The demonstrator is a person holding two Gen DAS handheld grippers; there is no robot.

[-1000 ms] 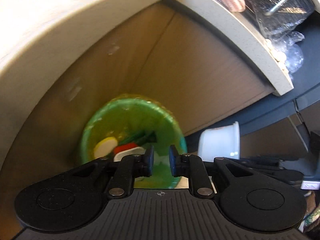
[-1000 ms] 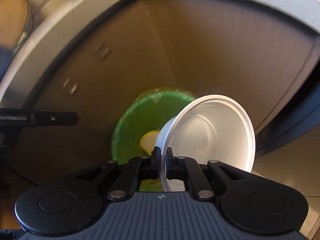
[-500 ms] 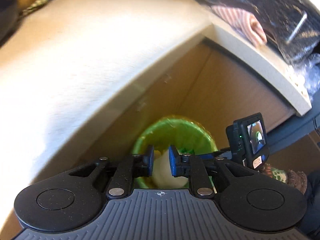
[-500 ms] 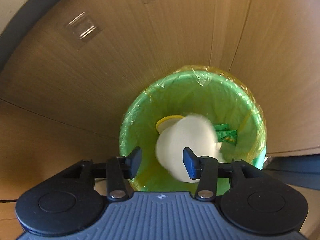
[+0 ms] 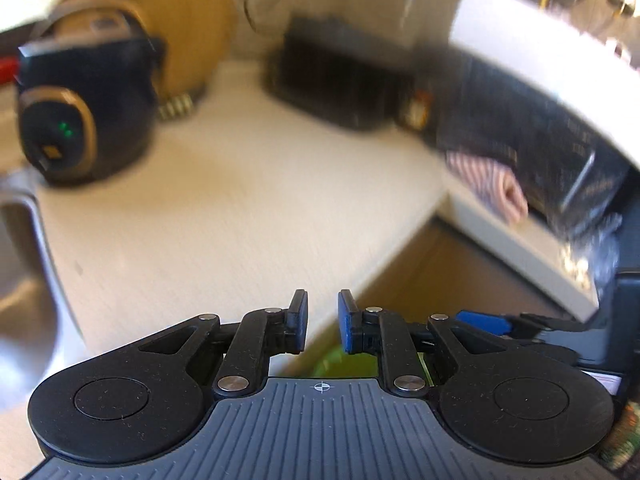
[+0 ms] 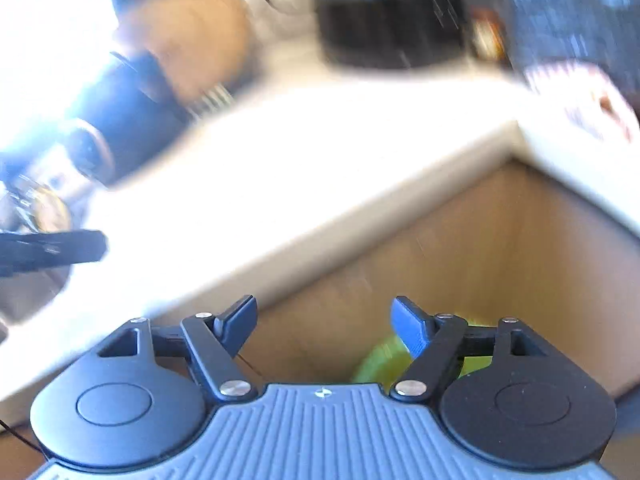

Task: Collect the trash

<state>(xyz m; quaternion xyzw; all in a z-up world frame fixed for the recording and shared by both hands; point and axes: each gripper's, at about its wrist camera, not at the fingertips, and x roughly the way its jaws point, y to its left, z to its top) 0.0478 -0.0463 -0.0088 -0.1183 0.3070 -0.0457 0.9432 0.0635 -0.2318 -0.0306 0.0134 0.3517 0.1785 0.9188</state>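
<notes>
Both views are blurred. My left gripper (image 5: pixel 323 312) hangs over the edge of the pale counter (image 5: pixel 240 200), its jaws a narrow gap apart with nothing between them. Below it only a sliver of the green-lined trash bin (image 5: pixel 328 364) shows. My right gripper (image 6: pixel 324 312) has its jaws opening wide and empty, in front of the wooden cabinet side (image 6: pixel 480 260), with the bin's rim (image 6: pixel 380 360) low beside its right finger. One blue right fingertip (image 5: pixel 484 322) shows in the left wrist view. No white cup is in view.
On the counter stand a black and gold appliance (image 5: pixel 80 120), a round wooden board (image 5: pixel 192 20) and a dark box (image 5: pixel 332 80). A steel sink (image 5: pixel 20 260) lies at the left. A striped cloth (image 5: pixel 488 184) rests on the right counter.
The right gripper let the white cup drop into the green bin and its jaws spread. Both grippers rose from the bin and tilted up toward the counter top.
</notes>
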